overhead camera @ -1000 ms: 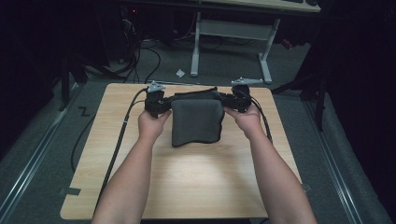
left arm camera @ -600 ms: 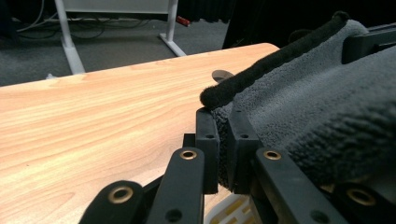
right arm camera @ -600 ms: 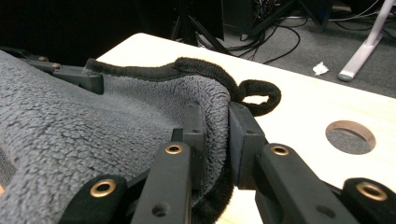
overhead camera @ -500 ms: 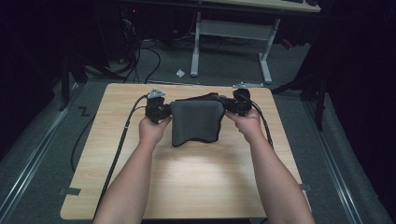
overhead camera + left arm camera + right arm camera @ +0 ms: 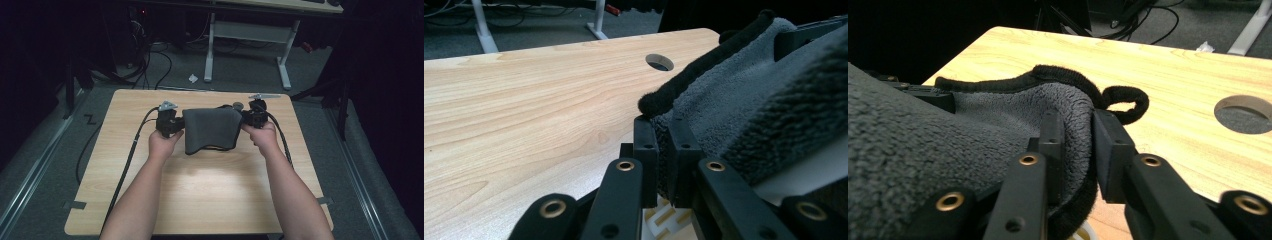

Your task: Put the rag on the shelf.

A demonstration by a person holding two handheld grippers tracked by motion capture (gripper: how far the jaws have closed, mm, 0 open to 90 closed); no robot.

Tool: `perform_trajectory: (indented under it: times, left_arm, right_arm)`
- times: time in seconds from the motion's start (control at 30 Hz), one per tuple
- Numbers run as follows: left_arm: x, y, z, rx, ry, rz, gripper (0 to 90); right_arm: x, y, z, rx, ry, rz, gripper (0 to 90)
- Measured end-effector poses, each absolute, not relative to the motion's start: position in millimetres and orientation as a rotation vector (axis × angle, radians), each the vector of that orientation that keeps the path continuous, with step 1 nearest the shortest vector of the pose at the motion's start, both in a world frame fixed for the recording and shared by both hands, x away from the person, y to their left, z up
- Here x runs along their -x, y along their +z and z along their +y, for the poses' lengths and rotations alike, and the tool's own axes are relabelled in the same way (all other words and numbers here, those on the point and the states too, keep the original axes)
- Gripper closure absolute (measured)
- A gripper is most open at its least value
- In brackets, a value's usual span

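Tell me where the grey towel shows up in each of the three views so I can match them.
High view: the grey towel hangs mid-picture between the two grippers.
Left gripper view: towel at right, its edge pinched between the jaws.
Right gripper view: towel at left and centre, edge between the jaws.
Shared landmark: the round hole in the wooden table.
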State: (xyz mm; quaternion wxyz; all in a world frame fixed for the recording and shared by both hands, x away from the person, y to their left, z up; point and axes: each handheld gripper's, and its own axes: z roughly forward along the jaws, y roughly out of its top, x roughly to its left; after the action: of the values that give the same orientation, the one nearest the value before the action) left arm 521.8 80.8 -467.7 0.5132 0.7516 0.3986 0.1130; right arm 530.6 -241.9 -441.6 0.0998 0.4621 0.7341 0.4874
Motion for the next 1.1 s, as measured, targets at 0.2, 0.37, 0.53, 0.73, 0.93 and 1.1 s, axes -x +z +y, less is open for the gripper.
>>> perform_trajectory:
  times: [0.2,0.37,0.53,0.73,0.93,1.1]
  left_arm:
    - [-521,-464,82,-1.801,0.285,0.962,76.9]
    - [-521,-461,84,-1.793,0.319,0.987,71.6]
    - [-521,-456,92,-1.796,0.365,1.015,70.2]
    - [-520,-451,99,-1.789,0.395,1.032,67.7]
    - [-516,-447,106,-1.787,0.423,1.035,62.9]
    - [-513,-448,109,-1.78,0.445,1.052,58.4]
  right_arm:
    - [-530,-439,-247,-1.4,1.374,2.106,57.6]
    - [-529,-431,-252,-1.377,1.335,2.067,53.0]
    - [-526,-426,-258,-1.352,1.28,2.025,53.0]
    - [-522,-423,-260,-1.319,1.23,2.011,54.0]
    - [-516,-424,-265,-1.31,1.201,1.984,53.8]
    - [-514,-427,-268,-1.308,1.18,1.977,53.6]
